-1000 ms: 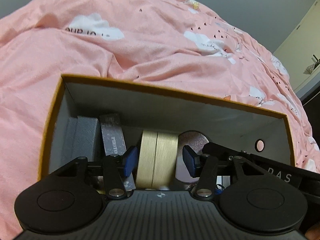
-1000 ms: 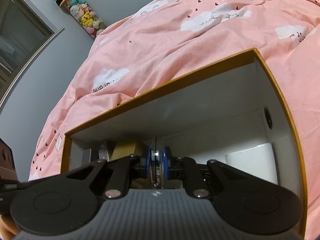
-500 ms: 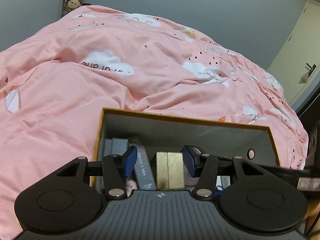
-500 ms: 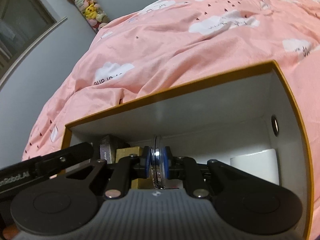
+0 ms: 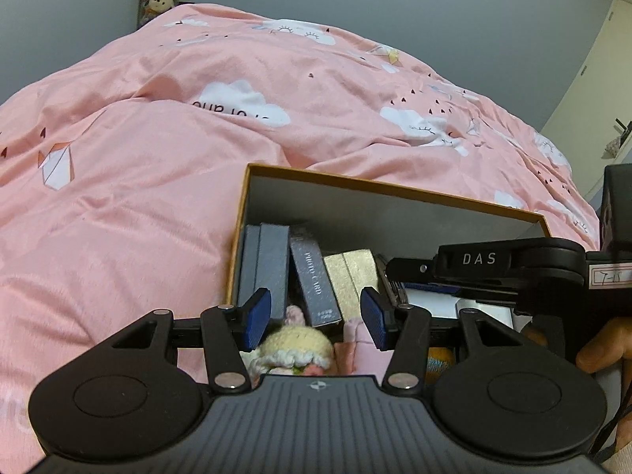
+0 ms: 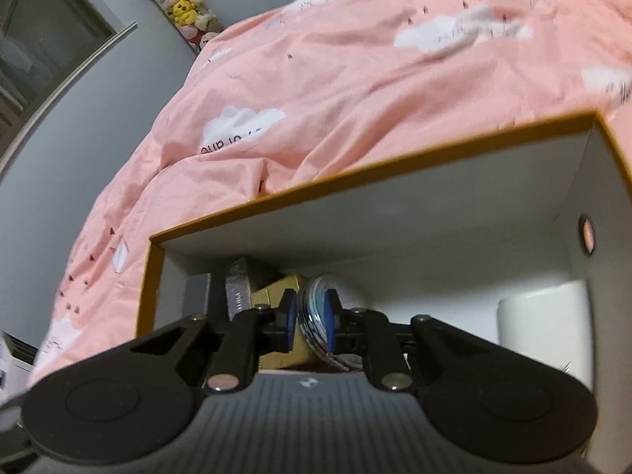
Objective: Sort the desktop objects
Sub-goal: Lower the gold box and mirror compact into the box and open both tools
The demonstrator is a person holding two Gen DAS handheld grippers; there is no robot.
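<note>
Left wrist view: the left claw stands wide apart and empty, and has pulled up and back from the box within the last second, so the box now sits farther off on the pink bedspread. Inside the box, grey cases, a dark card box and a gold box stand side by side at the left. A knitted doll lies near, just under the claw. The right claw's black body reaches into the box from the right.

Right wrist view: the right claw was pinched tight on a round metal-rimmed disc half a second ago and now has eased to a narrow gap, the disc tilting between its pads low inside the box, beside the gold box. A white roll stands at the right. The disc appears to be just released into place.
</note>
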